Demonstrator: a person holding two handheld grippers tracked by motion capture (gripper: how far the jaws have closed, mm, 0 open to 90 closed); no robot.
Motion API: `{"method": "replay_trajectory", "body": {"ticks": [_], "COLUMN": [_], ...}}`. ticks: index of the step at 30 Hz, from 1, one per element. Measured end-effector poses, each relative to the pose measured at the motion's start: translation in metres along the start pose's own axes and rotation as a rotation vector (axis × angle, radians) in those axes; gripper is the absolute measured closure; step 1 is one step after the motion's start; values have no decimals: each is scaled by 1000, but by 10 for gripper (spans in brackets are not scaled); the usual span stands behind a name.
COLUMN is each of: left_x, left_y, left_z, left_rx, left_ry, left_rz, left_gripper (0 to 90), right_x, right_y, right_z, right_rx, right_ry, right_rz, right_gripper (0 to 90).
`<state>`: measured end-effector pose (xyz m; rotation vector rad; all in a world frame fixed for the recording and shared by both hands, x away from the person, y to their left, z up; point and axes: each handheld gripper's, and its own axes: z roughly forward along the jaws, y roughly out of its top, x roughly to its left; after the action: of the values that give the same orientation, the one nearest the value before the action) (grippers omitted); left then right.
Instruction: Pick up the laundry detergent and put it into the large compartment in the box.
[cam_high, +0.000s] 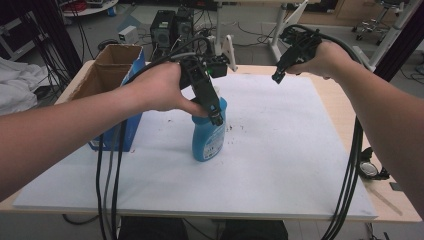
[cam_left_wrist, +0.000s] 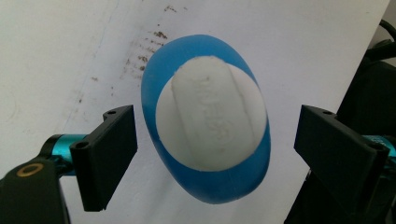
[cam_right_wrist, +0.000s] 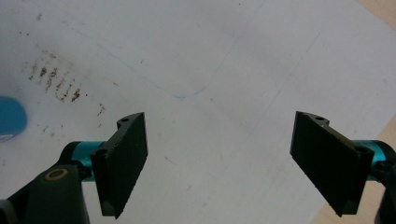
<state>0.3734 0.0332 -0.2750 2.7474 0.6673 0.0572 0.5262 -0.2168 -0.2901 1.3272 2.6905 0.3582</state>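
Blue bottle, upright on white sheet, with left gripper poised directly over its cap.

Left gripper (cam_left_wrist: 215, 154): jaws stood wide apart, one on either side of the blue bottle (cam_left_wrist: 208, 126), seen from above; neither pad touched it, clear gaps both sides. White cap (cam_left_wrist: 212, 119): oval, with raised lettering too blurred to read. In the high view the bottle (cam_high: 209, 132) stood near the middle of the white sheet (cam_high: 280, 150), the left gripper (cam_high: 216, 119) against its top. Right gripper (cam_right_wrist: 219, 163): jaws wide apart, empty, held over bare sheet well away from the bottle. Cardboard box (cam_high: 112, 75): open, at the sheet's left edge, near the bottle. Brown specks (cam_right_wrist: 56, 79) marked the sheet beside the bottle.
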Motion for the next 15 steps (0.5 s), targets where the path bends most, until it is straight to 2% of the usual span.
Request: {"method": "replay_trajectory", "body": {"ticks": [15], "left_x": [1], "left_y": [3], "left_z": [11], "left_rx": [14], "left_ry": [31], "left_rz": [-29], "left_gripper": [133], "right_x": [0], "right_y": [1], "right_z": [3], "right_rx": [4], "right_ry": [3], "right_rz": [-1], "right_gripper": [183]}}
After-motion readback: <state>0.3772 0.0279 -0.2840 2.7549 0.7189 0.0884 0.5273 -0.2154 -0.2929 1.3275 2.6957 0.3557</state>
